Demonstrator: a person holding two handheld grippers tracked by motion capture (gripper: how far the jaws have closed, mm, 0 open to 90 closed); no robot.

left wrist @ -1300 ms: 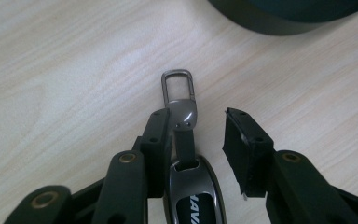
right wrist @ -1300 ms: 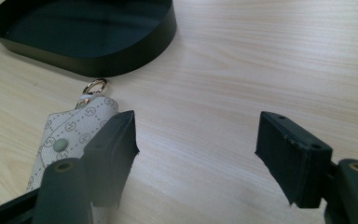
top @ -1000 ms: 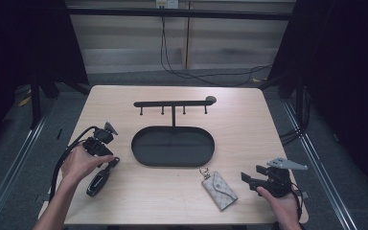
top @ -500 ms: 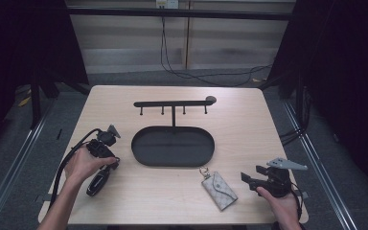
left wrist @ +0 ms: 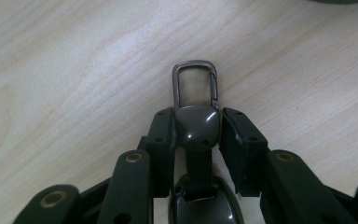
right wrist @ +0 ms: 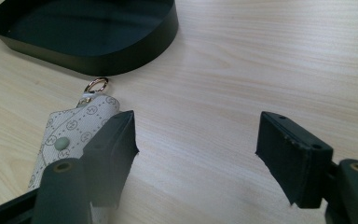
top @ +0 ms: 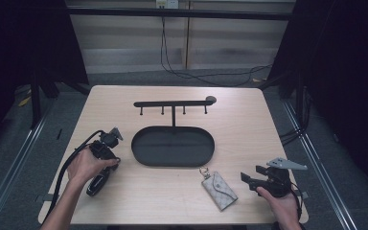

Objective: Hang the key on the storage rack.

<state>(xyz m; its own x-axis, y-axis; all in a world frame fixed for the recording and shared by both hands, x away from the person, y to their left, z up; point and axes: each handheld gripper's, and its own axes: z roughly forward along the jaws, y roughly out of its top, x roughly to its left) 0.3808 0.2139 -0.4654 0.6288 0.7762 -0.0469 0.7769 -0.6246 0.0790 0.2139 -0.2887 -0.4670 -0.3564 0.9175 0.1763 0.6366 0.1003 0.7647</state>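
Both pairs of tongs are seen at the near edge of the pale wooden table. By the left gripper a glossy black key fob with a grey metal snap-hook loop is pinched: in the left gripper view its two black pads are pressed against the fob's rounded head from either side, the jaws having just been closing on it, and the metal loop is seen projecting beyond the fingertips, flat on the wood. In the high view this gripper is found at the table's left, just beside the black oval metal tray, with the fob's dark body lying towards the near edge. The right gripper is held with its jaws spread and nothing between them; bare wood is seen in the gap. A beige patterned fabric key pouch with a small gold ring lies just beside its left-hand pad, between that gripper and the tray. Behind the tray a black metal hook rail on a single post is mounted upright.
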